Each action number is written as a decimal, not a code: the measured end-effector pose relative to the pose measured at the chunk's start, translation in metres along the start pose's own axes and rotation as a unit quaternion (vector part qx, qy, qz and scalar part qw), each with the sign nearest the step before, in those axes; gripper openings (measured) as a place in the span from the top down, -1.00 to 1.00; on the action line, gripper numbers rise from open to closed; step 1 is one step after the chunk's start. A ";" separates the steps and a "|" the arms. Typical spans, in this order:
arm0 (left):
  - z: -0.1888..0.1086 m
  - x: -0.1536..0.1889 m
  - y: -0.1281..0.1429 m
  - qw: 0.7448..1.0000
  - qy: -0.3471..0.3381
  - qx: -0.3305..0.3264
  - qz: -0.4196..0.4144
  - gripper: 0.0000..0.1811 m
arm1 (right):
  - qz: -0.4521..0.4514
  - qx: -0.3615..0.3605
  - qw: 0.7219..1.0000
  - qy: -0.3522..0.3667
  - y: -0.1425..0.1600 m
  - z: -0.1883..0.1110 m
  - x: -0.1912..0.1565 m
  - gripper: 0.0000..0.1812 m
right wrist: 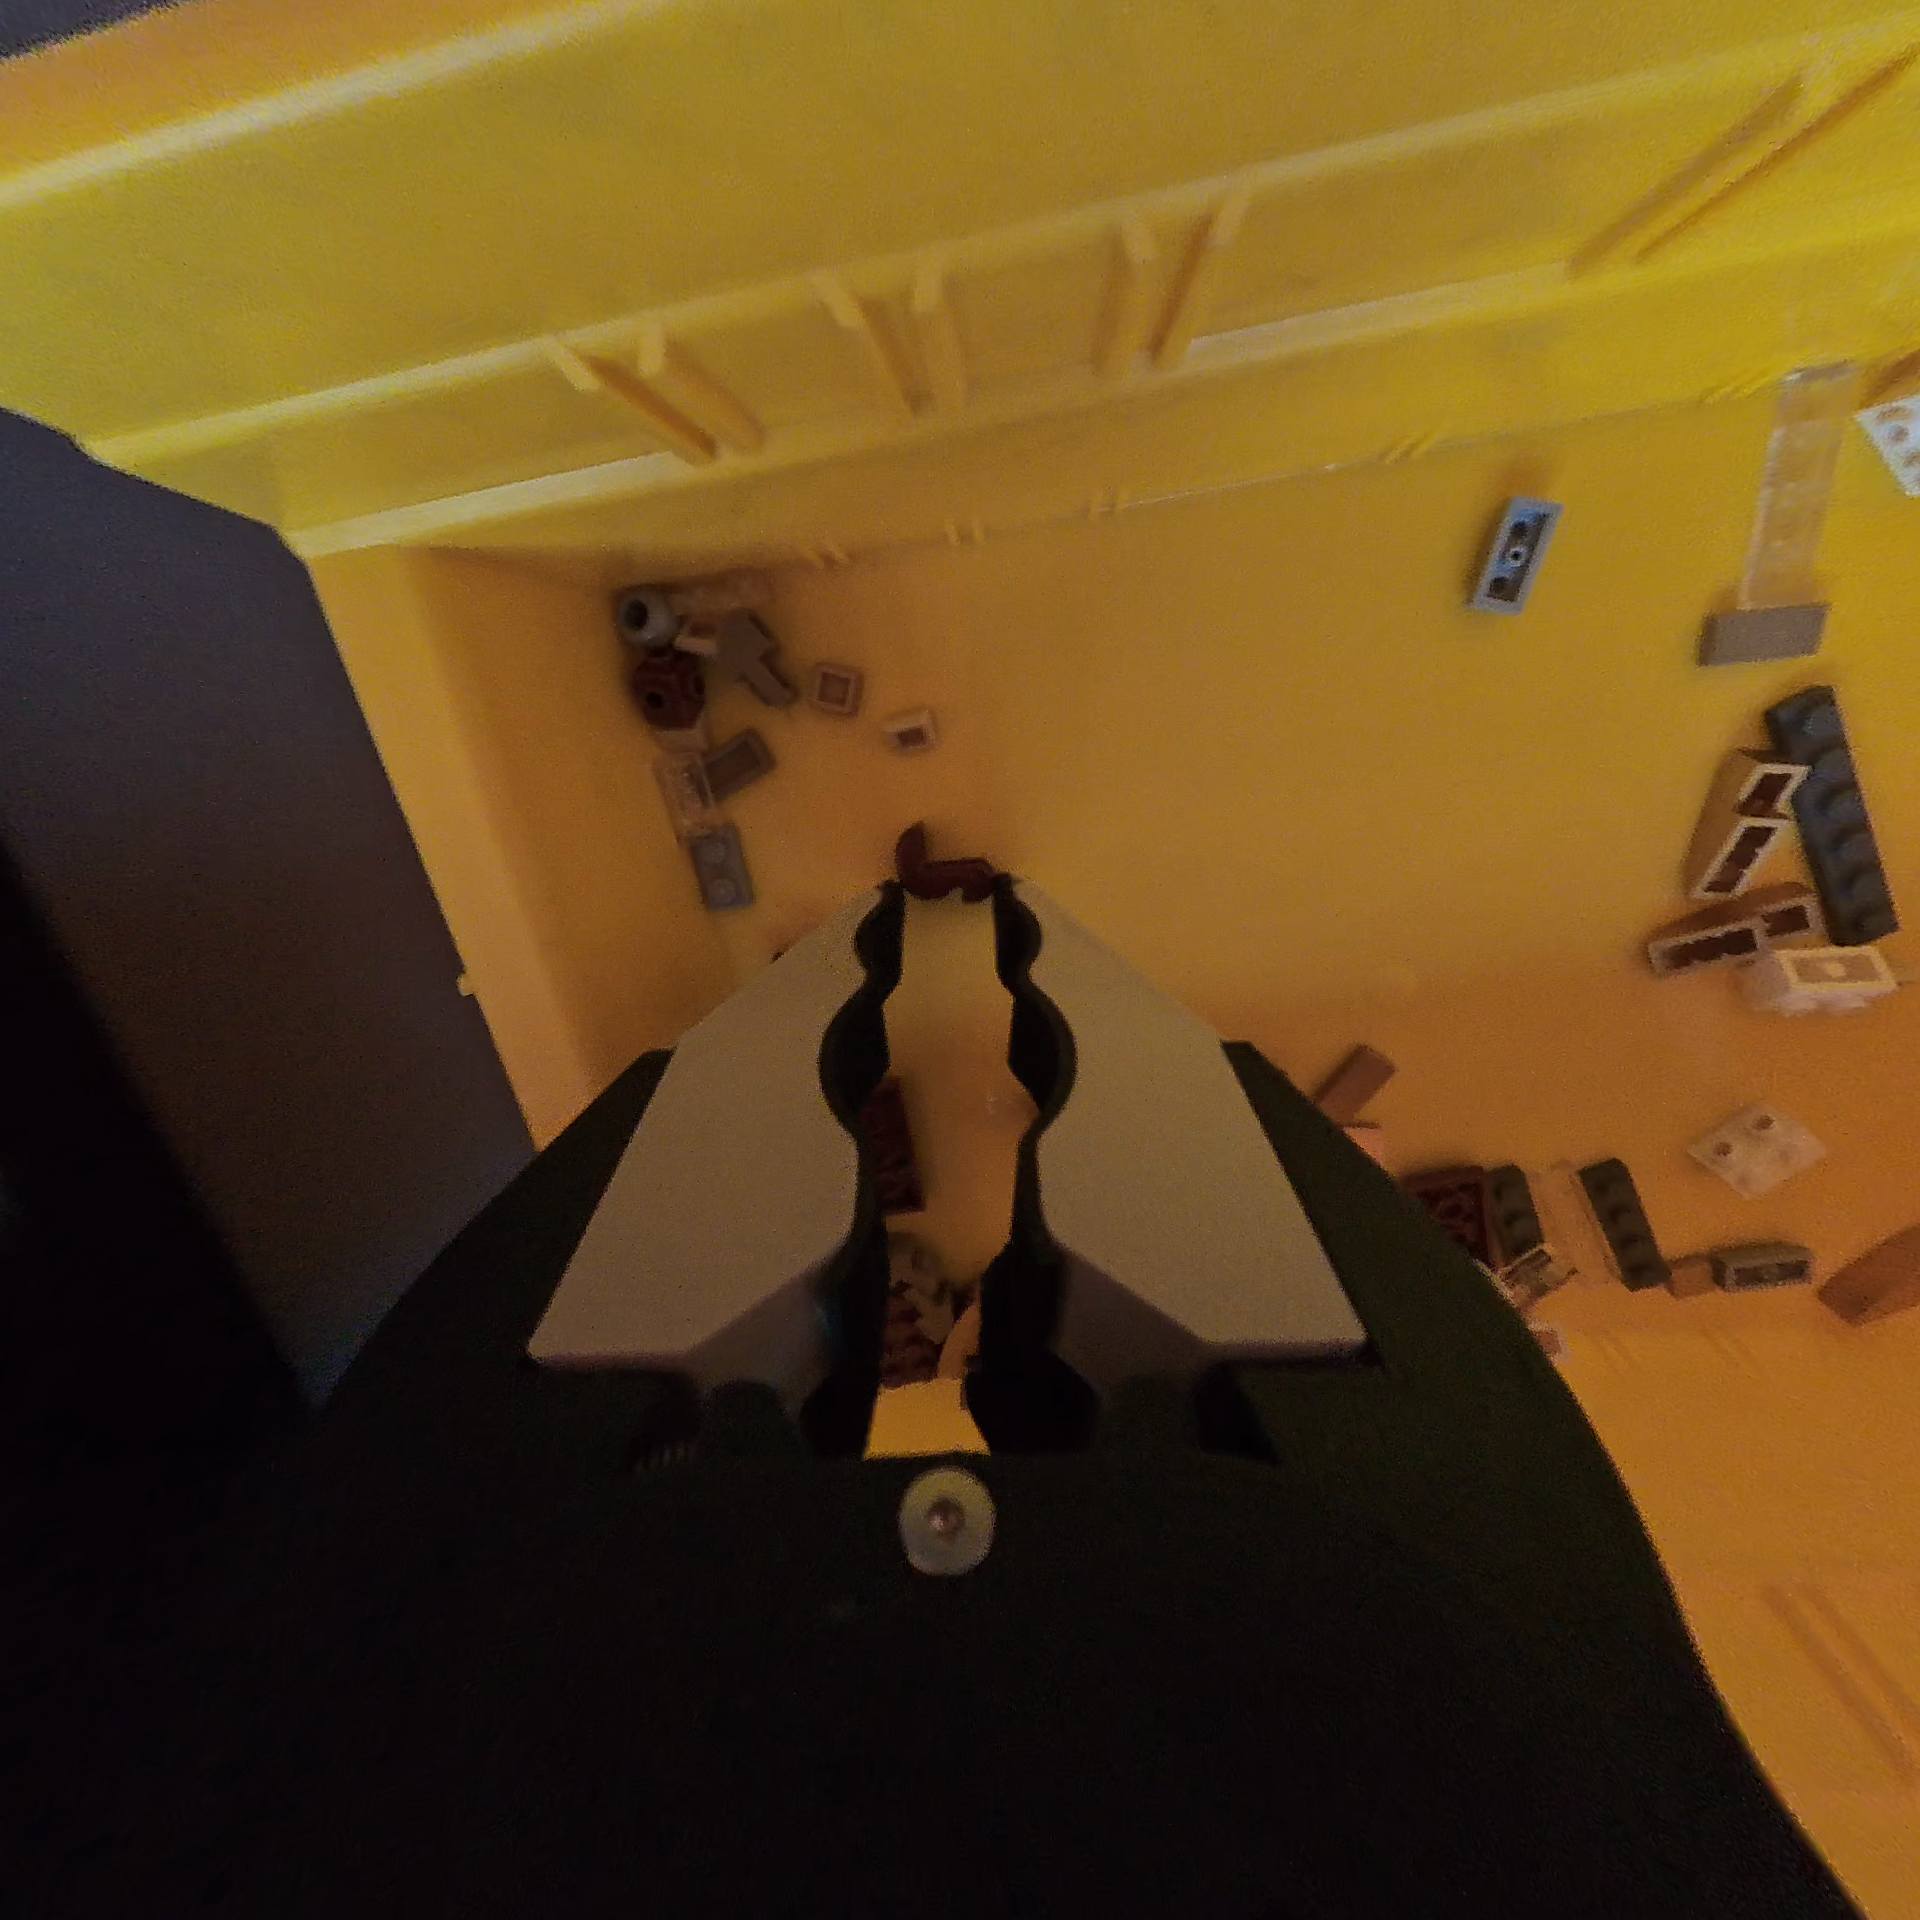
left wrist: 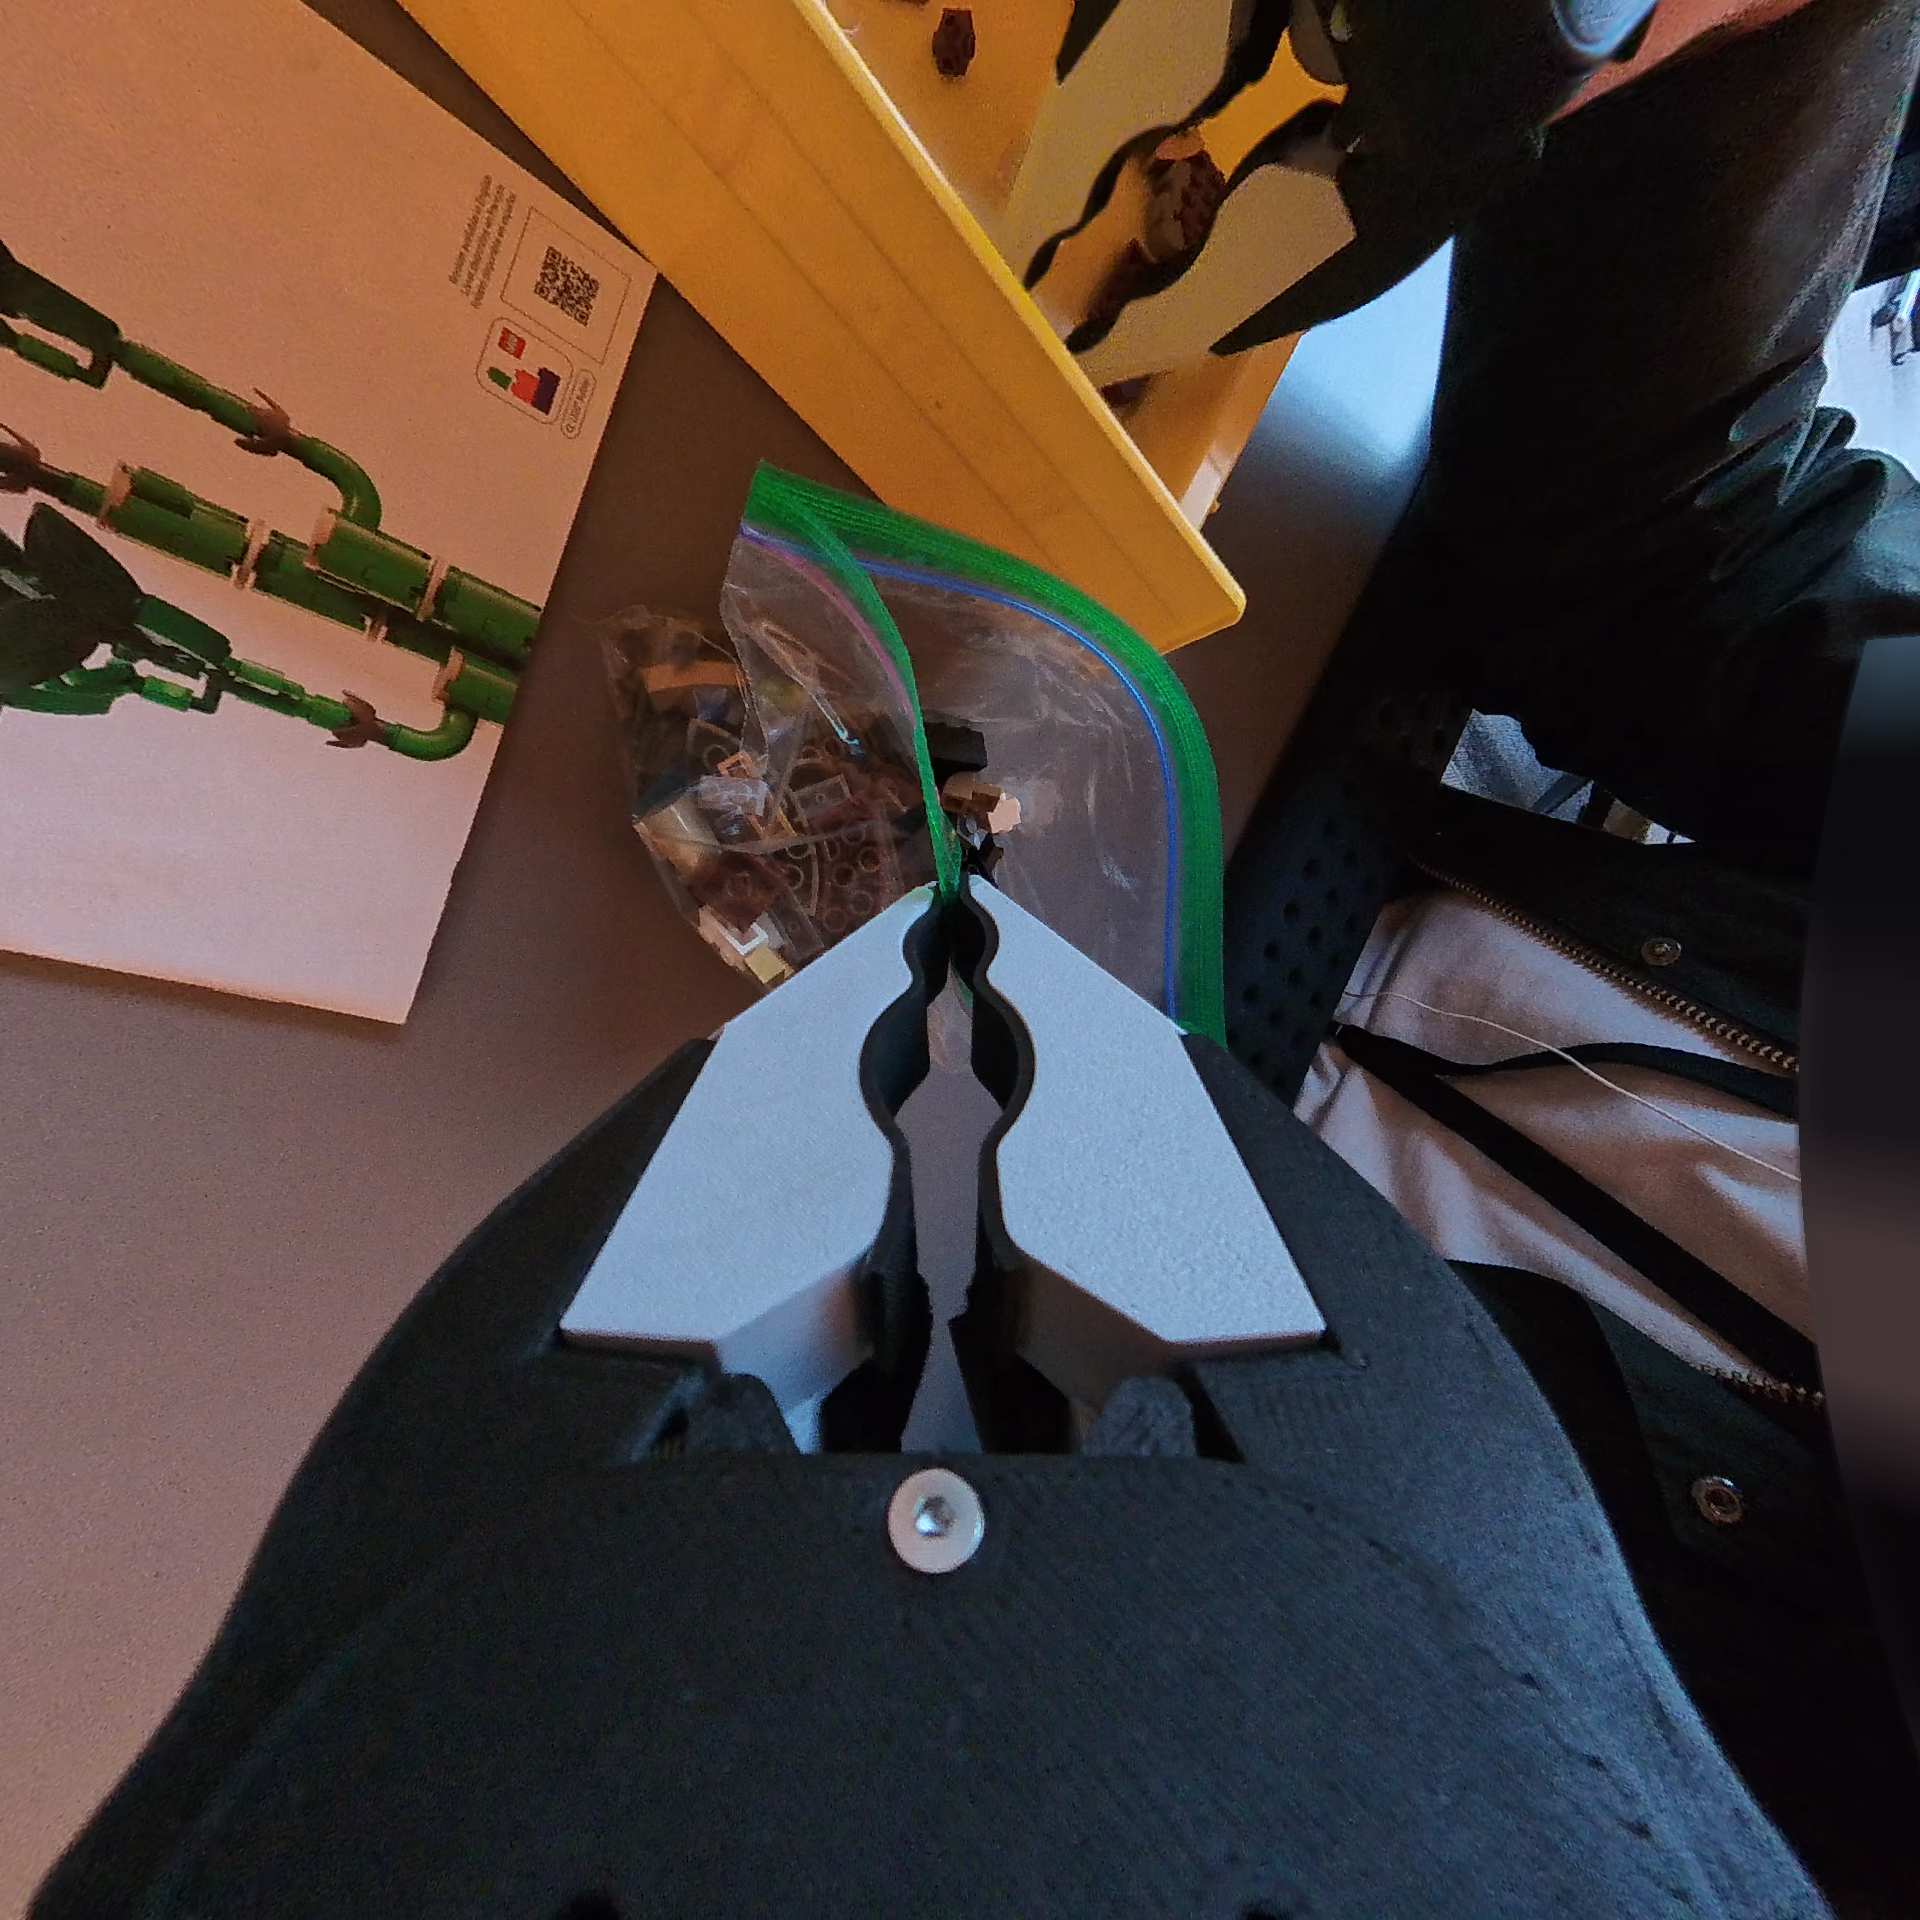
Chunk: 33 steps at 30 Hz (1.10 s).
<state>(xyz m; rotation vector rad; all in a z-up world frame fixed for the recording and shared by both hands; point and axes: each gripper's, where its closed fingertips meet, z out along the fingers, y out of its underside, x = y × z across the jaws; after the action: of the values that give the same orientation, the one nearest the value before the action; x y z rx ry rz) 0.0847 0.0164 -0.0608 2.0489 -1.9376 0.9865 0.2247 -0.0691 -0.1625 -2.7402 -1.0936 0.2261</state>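
Observation:
My left gripper [left wrist: 951, 904] is shut on the green zip edge of a clear plastic bag [left wrist: 1049, 707] that lies on the dark table. The bag holds several small brown, dark and tan bricks [left wrist: 748, 810]. My right gripper [right wrist: 948, 883] is over the floor of a yellow tray [right wrist: 1195, 790]. It is shut on a small dark red-brown piece [right wrist: 940, 878] pinched between its tips. The right gripper also shows in the left wrist view [left wrist: 1070, 312], above the yellow tray [left wrist: 831, 260], beyond the bag.
A printed booklet [left wrist: 260, 364] with a picture of green stems lies left of the bag. Loose bricks lie in the tray's corner [right wrist: 696, 717] and along its right side [right wrist: 1808, 862]. The ribbed tray wall [right wrist: 727, 343] stands ahead. A person's clothing [left wrist: 1558, 1039] is at the right. My hands' fingertips stand some 20 cm from each other.

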 end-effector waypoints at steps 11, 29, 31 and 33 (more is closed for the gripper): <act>0.003 0.001 0.000 1.000 0.001 -0.004 0.001 1.00 | -0.063 0.242 0.959 0.132 -0.091 -0.103 -0.007 0.81; 0.001 0.000 0.000 1.000 0.000 -0.001 -0.001 1.00 | 0.106 0.010 0.990 0.093 0.026 -0.058 0.025 0.67; 0.002 -0.001 0.001 1.000 0.000 -0.003 -0.003 1.00 | 0.110 -0.046 0.991 0.067 0.048 -0.039 0.023 0.67; 0.002 -0.001 0.001 1.000 0.001 -0.004 -0.003 1.00 | 0.074 -0.062 0.993 0.065 0.052 -0.027 0.024 0.68</act>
<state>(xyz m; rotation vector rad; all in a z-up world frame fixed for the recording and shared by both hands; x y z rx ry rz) 0.0849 0.0162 -0.0634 2.0478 -1.9298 0.9763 0.2819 -0.0923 -0.1498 -2.9010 -0.9000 -0.0015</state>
